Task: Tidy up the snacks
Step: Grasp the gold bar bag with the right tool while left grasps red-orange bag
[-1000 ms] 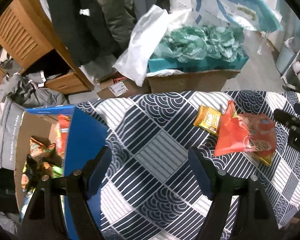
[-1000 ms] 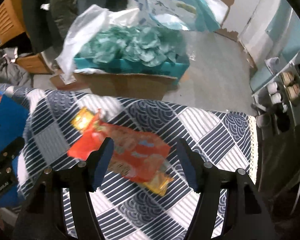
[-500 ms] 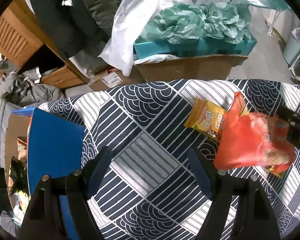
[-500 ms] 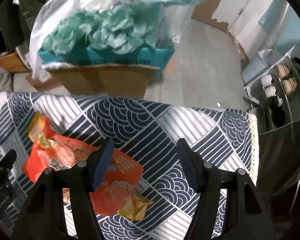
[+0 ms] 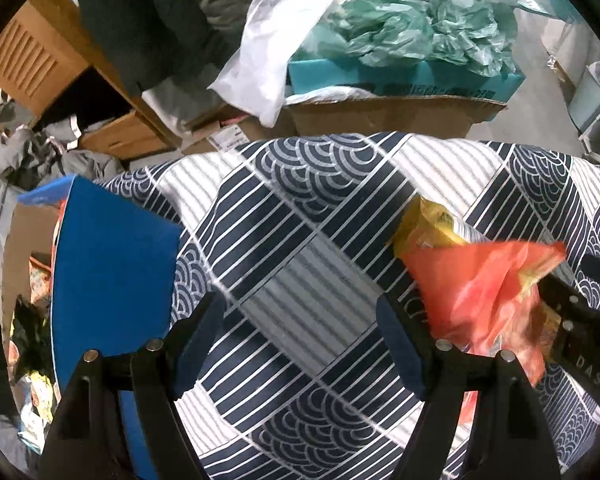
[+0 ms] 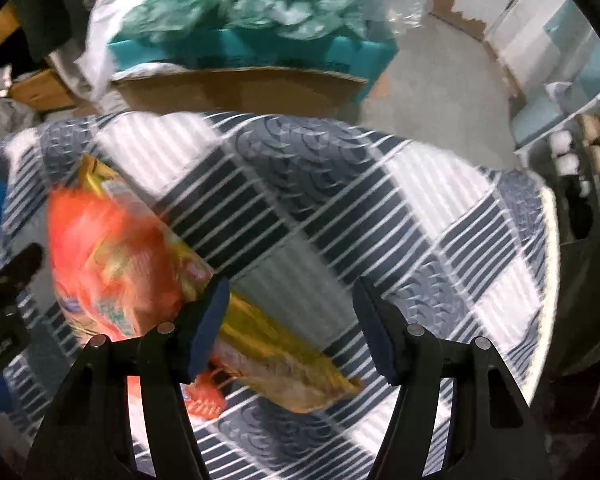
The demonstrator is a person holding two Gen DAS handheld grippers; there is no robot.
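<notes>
A red-orange snack bag (image 5: 483, 292) lies on the blue-and-white patterned tablecloth (image 5: 300, 216), on top of a yellow snack packet (image 5: 427, 224). My left gripper (image 5: 300, 344) is open and empty above the cloth, with the red bag just right of its right finger. My right gripper (image 6: 292, 320) is open and empty. The red bag (image 6: 112, 256) and a yellow packet (image 6: 284, 352) lie at its left finger, partly behind it. The right wrist view is blurred. The other gripper shows at the right edge of the left wrist view (image 5: 579, 320).
A blue box flap (image 5: 112, 272) stands at the table's left edge over a carton of snacks (image 5: 32, 280). Beyond the far edge sits a cardboard box with teal bags (image 5: 399, 60). Wooden furniture (image 5: 32, 60) is at far left. A shelf with cups (image 6: 571, 152) is at right.
Both grippers have moved down and closer to the snack bags. The red bag now sits beside the left gripper's right finger and at the right gripper's left finger. Both stayed open.
</notes>
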